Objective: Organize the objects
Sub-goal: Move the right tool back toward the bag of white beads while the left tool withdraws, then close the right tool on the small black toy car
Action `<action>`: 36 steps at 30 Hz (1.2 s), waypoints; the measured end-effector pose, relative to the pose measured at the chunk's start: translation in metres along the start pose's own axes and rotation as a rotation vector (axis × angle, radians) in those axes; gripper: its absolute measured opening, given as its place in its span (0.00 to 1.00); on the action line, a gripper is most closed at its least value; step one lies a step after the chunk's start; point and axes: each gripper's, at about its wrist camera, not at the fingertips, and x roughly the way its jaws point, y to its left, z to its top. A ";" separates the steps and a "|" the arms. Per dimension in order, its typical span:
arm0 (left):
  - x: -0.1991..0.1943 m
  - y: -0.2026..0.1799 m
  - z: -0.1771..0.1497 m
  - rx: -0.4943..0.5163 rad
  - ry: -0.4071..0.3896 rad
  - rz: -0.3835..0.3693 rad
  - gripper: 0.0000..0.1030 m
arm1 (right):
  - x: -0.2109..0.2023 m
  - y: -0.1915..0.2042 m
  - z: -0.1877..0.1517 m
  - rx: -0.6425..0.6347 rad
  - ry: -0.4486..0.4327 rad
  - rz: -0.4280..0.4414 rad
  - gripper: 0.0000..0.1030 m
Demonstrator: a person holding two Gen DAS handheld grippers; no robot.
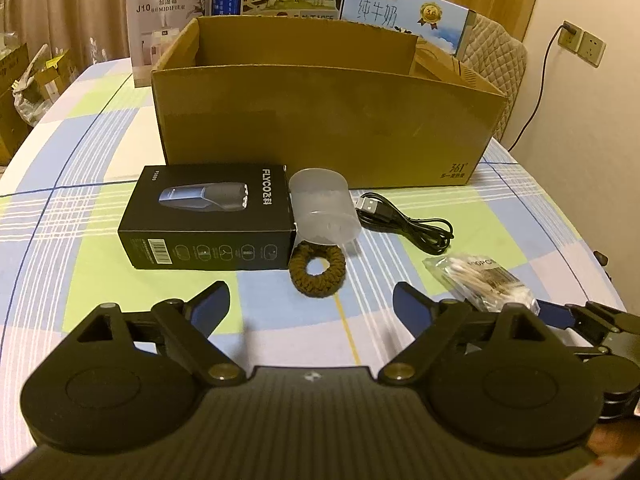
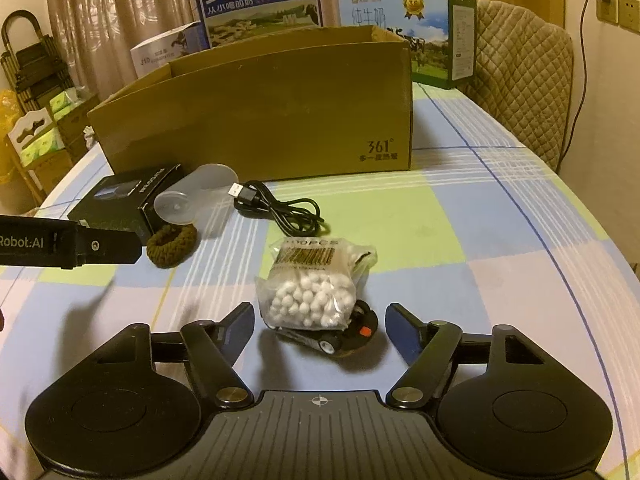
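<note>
A: What sat nearest the right gripper [image 2: 320, 326]?

B: Its 2 jaws stood apart with nothing pressed between them. Just ahead, in the gap, lay a clear bag of cotton swabs [image 2: 310, 284] marked "100PCS", resting partly on a small black gadget with an orange spot [image 2: 356, 334]. I judged the bag the likely pick, since the jaws straddled it.

A: And the left gripper [image 1: 310, 304]?

B: Also wide open and empty. Straight ahead of its gap lay a brown hair tie [image 1: 318, 268], touching a frosted plastic cup [image 1: 324, 208] lying on its side. Left of the jaw line was a black shaver box [image 1: 208, 216] reading "FLYCO"; right of it, a coiled black USB cable [image 1: 408, 224].

A: Why were they strung out like that?

B: They lay in a loose row on the checked tablecloth [image 1: 100, 240], all in front of the jaws and short of the open cardboard box [image 1: 328, 120], printed "361°". That box looked like the place to put them.

A: Beyond it?

B: A white carton [image 1: 160, 28] marked "J10 HUMIDIFIER" and 2 blue milk cartons [image 2: 260, 0] reading "纯牛奶".
</note>
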 end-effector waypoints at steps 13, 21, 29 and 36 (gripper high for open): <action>0.005 -0.002 0.000 0.005 0.013 -0.009 0.84 | 0.004 0.007 -0.002 -0.068 0.021 -0.015 0.55; 0.009 -0.002 -0.003 0.008 0.027 -0.006 0.84 | -0.007 0.008 -0.006 -0.064 0.026 -0.005 0.55; 0.013 -0.003 -0.005 0.013 0.037 -0.001 0.84 | -0.022 0.018 -0.013 -0.096 0.032 0.048 0.50; 0.017 -0.002 -0.006 0.015 0.047 0.003 0.84 | -0.022 0.014 -0.013 -0.108 0.033 0.012 0.50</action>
